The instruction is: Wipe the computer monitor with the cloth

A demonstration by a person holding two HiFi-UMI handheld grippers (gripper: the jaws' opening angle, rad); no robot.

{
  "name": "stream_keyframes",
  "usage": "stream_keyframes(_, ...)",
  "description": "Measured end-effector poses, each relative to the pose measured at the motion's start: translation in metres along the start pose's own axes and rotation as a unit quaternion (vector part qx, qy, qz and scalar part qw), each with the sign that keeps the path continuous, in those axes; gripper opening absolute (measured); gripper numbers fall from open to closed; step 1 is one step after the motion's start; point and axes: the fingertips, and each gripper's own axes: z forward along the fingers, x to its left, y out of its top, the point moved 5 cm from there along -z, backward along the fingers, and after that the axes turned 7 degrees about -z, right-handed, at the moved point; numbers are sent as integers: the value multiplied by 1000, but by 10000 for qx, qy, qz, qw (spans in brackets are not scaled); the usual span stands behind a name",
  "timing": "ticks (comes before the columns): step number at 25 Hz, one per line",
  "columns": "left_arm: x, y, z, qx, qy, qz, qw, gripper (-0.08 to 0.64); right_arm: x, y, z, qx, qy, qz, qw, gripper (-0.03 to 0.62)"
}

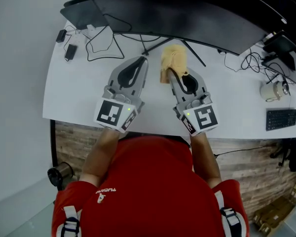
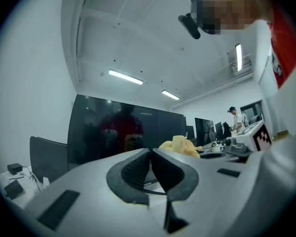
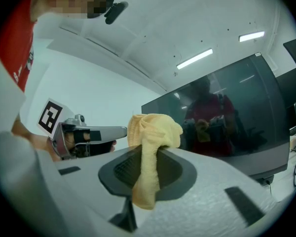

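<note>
A wide dark monitor [image 1: 187, 14] stands at the back of the white desk [image 1: 79, 88]; its black screen also fills the left gripper view [image 2: 118, 132] and the right gripper view [image 3: 222, 117], mirroring a person in red. My right gripper [image 1: 171, 72] is shut on a bunched yellow cloth [image 1: 173, 60], which bulges above the jaws and hangs down between them [image 3: 150, 152]. The cloth [image 2: 180, 146] sits a short way in front of the screen. My left gripper [image 1: 142, 60] is shut with nothing in it, level beside the right one.
Black cables [image 1: 101, 43], small adapters [image 1: 69, 51] and a second dark screen [image 1: 84, 14] lie at the desk's back left. A white mug [image 1: 271, 90], a keyboard [image 1: 281, 118] and more cables [image 1: 251, 60] sit at the right. The monitor's stand legs [image 1: 155, 46] spread ahead of the grippers.
</note>
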Motion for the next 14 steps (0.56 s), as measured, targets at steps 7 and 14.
stream_keyframes(7, 4, 1, 2, 6, -1, 6, 10000, 18, -1, -1, 3, -30, -55, 60, 10000, 63)
stream_keyframes(14, 10, 1, 1, -17, -50, -9, 10000, 18, 4, -1, 8, -48, -107, 102, 9999, 63)
